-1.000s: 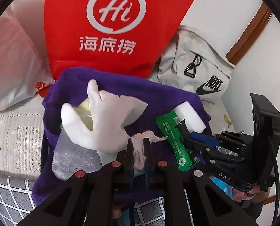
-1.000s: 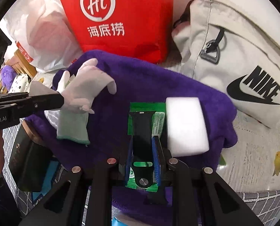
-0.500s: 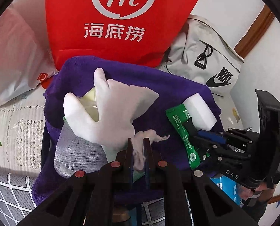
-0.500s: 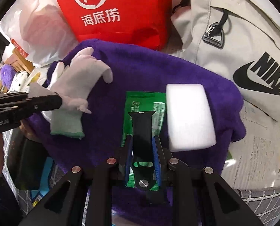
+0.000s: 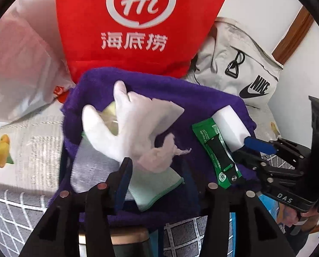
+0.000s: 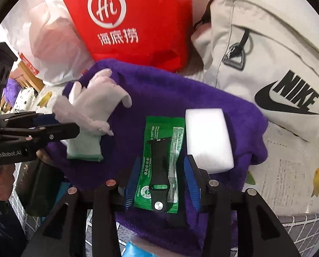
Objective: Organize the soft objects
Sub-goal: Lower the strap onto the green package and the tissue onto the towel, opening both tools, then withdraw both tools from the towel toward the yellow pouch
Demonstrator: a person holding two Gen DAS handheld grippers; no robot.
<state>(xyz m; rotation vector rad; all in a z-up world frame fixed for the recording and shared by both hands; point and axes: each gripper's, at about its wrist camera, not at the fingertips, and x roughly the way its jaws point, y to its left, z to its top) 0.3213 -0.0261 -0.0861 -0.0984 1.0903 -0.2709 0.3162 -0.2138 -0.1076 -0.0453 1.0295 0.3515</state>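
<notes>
A folded purple plush towel (image 6: 180, 98) serves as the sorting surface, and everything soft sits on it. The white knitted glove with a pale green cuff (image 5: 135, 128) lies at its left side, a wisp of white cotton fluff (image 5: 168, 147) resting on it. The left gripper (image 5: 157, 171) stands with its fingers wide, the glove's cuff between them but not pinched, so the glove looks set down where it belongs.

On the right, a black rubber watch strap (image 6: 159, 171) lies on a green foil sachet (image 6: 176, 135), just beside a white foam sponge block (image 6: 208, 139). The right gripper (image 6: 162, 182) also has its fingers wide, straddling strap and sachet without gripping them. The items appear grouped in a row.
</notes>
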